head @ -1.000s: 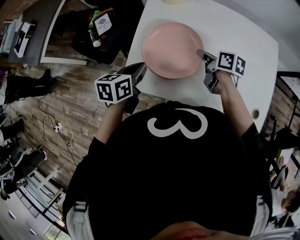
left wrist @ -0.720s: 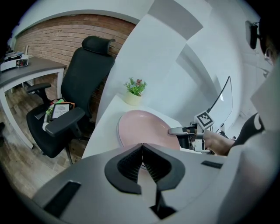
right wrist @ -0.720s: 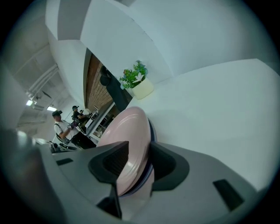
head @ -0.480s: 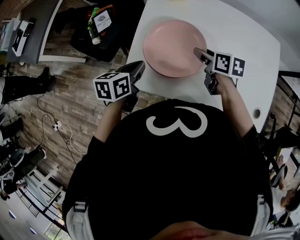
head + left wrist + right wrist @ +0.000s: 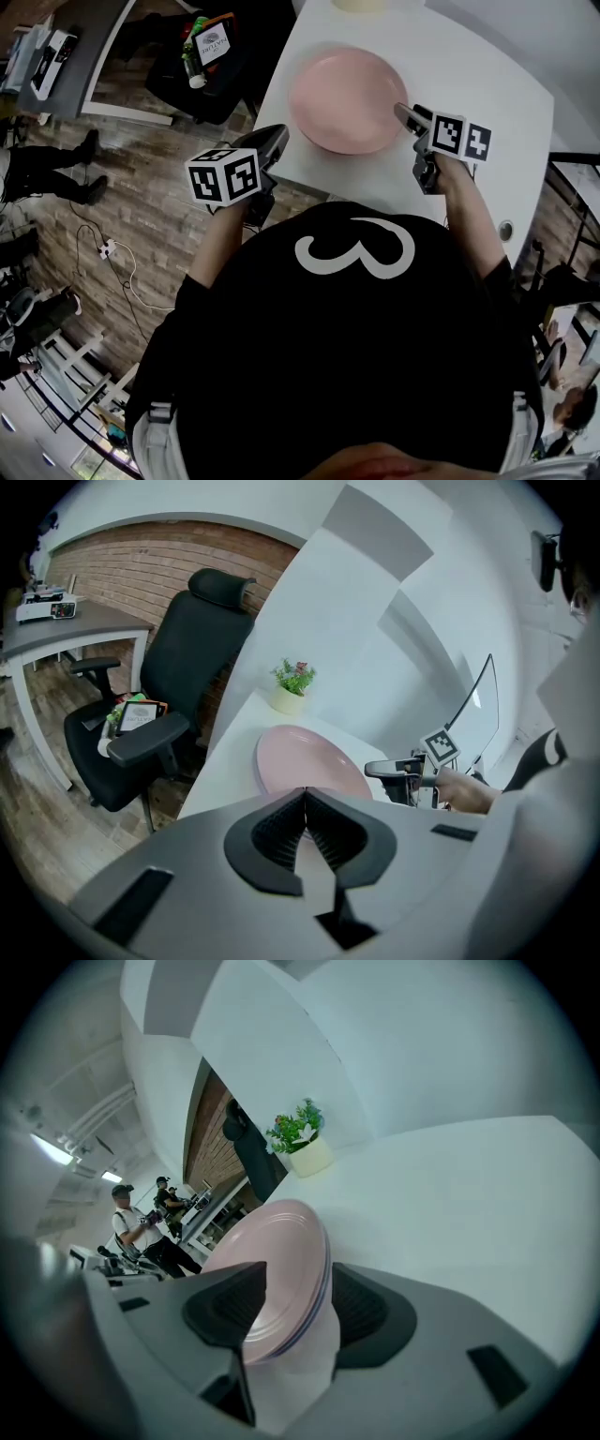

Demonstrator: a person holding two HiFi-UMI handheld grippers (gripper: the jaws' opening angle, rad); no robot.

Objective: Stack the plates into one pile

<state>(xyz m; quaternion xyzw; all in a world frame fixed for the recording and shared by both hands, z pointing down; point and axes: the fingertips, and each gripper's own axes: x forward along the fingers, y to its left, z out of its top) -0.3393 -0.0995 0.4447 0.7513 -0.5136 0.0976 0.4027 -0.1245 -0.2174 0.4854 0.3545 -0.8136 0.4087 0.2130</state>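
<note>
At the upper left of the head view a black office chair (image 5: 202, 66) stands on the wood floor, beside the white table (image 5: 487, 84). The left gripper (image 5: 274, 142) hangs just off the table's left edge, short of the plates; in the left gripper view its jaws are pressed together with nothing between them (image 5: 305, 801).

The pile of pink plates (image 5: 345, 98) lies flat at upper centre of the table, a small potted plant (image 5: 293, 686) beyond it.

The right gripper (image 5: 410, 117) sits at the pile's right rim. Its jaws have just been opening and now stand wide – in the right gripper view (image 5: 295, 1309) the rim of the pile (image 5: 281, 1260) runs between them, clear of both pads.
</note>
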